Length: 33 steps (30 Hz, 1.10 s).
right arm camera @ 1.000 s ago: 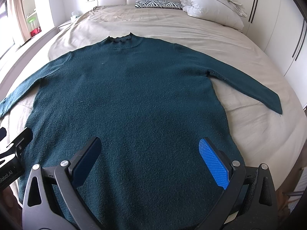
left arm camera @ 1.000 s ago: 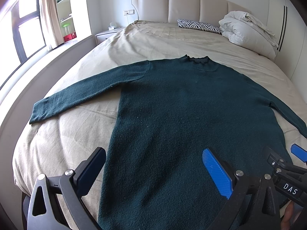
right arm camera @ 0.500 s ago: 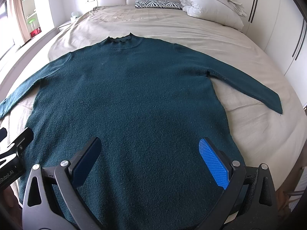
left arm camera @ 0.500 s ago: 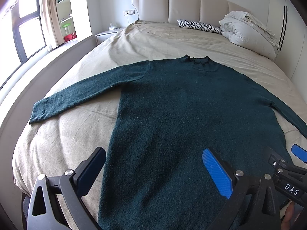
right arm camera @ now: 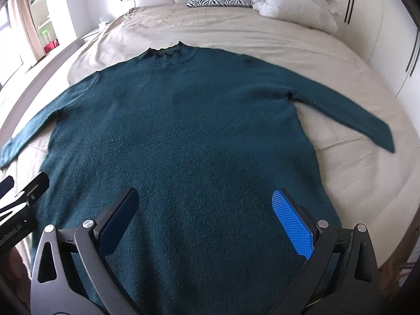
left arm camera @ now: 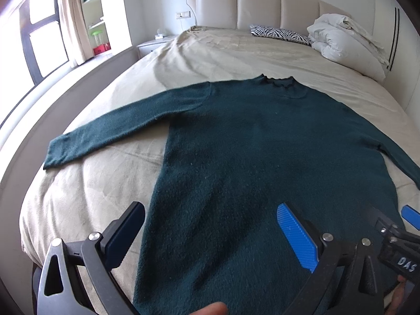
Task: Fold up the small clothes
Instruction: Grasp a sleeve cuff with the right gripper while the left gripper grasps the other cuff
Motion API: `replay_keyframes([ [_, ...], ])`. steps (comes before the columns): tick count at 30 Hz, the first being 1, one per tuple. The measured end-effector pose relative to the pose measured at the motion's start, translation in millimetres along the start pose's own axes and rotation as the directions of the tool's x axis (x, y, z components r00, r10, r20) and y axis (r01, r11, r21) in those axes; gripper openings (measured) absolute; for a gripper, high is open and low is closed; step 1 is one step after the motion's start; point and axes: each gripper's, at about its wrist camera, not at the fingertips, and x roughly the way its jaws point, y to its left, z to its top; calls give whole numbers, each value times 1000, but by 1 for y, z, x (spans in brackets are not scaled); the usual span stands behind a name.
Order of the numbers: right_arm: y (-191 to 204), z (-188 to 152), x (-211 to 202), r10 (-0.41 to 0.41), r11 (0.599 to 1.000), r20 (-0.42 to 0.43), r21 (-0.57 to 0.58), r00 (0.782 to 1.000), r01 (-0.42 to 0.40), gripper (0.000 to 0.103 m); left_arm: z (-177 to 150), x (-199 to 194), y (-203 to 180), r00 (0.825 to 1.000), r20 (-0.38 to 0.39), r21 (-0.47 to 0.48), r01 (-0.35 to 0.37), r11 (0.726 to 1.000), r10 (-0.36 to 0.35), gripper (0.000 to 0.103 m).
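Note:
A dark green long-sleeved sweater (left arm camera: pixel 262 144) (right arm camera: pixel 189 131) lies flat on the bed, neck toward the headboard, both sleeves spread out to the sides. My left gripper (left arm camera: pixel 210 225) hovers open over the sweater's lower left part, its left finger above the bare sheet. Over the sweater's lower middle hangs my right gripper (right arm camera: pixel 207 212), open too, with nothing between its fingers. The right gripper's tip shows at the right edge of the left wrist view, and the left gripper's body at the left edge of the right wrist view.
The bed (left arm camera: pixel 223 52) has a beige sheet and a padded headboard (left arm camera: pixel 262 2). A white duvet bundle (left arm camera: pixel 346 44) and a zebra-print pillow (left arm camera: pixel 278 32) lie at the head. A nightstand (left arm camera: pixel 155 43), shelves and a window stand on the left. A fingertip (left arm camera: pixel 210 308) shows at the bottom edge.
Both views have shifted slightly and show motion blur, so both grippers are moving a little. A fingertip has come into the left wrist view's bottom edge. The sweater lies as before.

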Motion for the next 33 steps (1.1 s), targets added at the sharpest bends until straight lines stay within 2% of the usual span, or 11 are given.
replay_keyframes([
  [5,-47,16,8,83,989,-10,125,997,-81,101,8,13,-1,997,-2,-21,77,997,-77,103],
  [8,-116,29,7,110,945,67,302,992,-125,101,20,27,0,986,-18,-64,164,984,-166,103],
  [11,-207,32,11,140,825,164,526,976,-207,97,33,36,-7,983,21,-66,182,981,-181,103],
  [14,-299,23,24,113,656,210,718,971,-231,80,47,39,-19,975,106,-38,201,979,-196,103],
  [17,-379,5,46,84,467,228,851,970,-241,71,62,53,-42,980,50,18,190,982,-191,103],
  [20,-428,-16,66,66,315,257,912,964,-264,67,75,68,-52,979,-12,-19,203,979,-203,103],
  [22,-449,-21,74,63,273,285,917,956,-291,58,80,73,-59,977,-10,-27,214,976,-214,103],
  [24,-462,-19,81,52,260,307,915,950,-310,56,86,80,-66,969,-19,-32,246,969,-247,103],
  [27,-478,-4,92,33,286,309,908,950,-306,51,90,92,-75,950,-43,-49,307,950,-309,101],
  [31,-495,21,107,22,325,286,904,958,-277,16,94,101,-84,910,-60,-66,407,911,-411,89],
  [33,-493,40,108,14,366,262,897,965,-248,8,94,109,-86,887,-77,-94,449,889,-456,81],
])
